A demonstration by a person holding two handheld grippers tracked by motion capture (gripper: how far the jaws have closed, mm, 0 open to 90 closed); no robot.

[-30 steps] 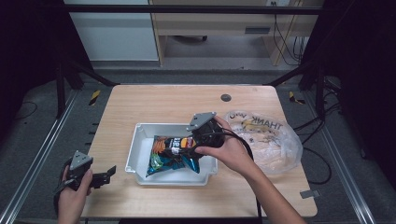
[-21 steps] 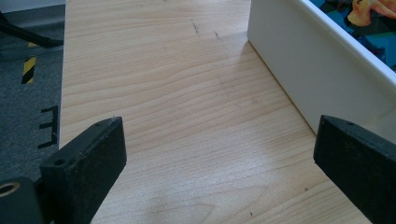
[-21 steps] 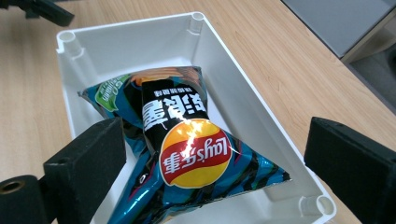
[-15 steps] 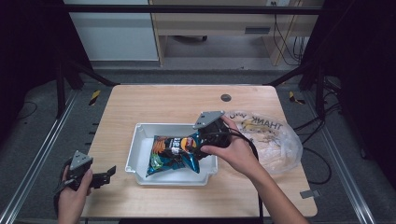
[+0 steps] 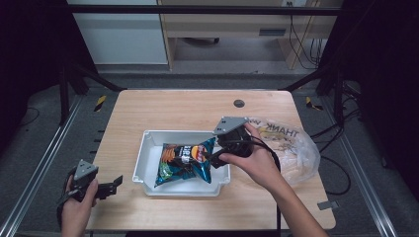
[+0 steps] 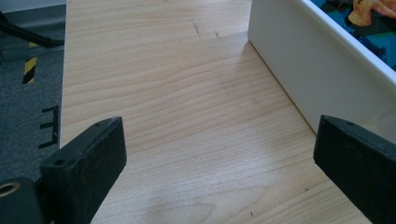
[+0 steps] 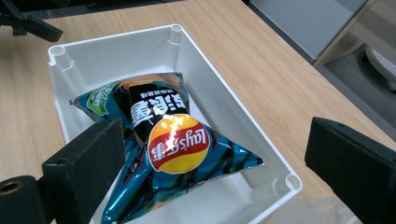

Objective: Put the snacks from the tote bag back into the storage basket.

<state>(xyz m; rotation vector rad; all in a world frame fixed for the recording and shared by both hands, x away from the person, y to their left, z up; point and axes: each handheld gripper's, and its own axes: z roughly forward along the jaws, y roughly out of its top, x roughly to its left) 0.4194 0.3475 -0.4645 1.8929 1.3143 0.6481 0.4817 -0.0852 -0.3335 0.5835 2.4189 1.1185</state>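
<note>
A: Report status of the transfer.

B: The chip bag [image 5: 185, 163] lies inside the white bin [image 5: 148, 148], tilted, with one corner riding up against the wall nearest the right gripper [image 5: 217, 159]. Judged from this, the placement step is complete. The remaining work appears to be clearing the gripper from the bin and, possibly, fetching further items from the plastic bag [image 5: 291, 148] on the right side of the table [image 5: 173, 106].

A: State of the claws?

B: In the right gripper view the right gripper's jaws stand wide apart, above the chip bag [image 7: 173, 149], and grip nothing. The left gripper [image 5: 106, 187] rests at the table's near left corner; in the left gripper view its jaws are also spread wide and empty, with the bin wall [image 6: 299, 70] just beside it.

A: Materials?

B: Chip bag: glossy foil film, blue and black print, puffed pillow shape with crimped ends; expect it to be slippery and to crush easily. Bin: rigid white plastic, rectangular, smooth walls, round sockets at the corners. Plastic bag: thin, translucent, crumpled film. Table: pale wood-grain laminate with rounded corners.
</note>
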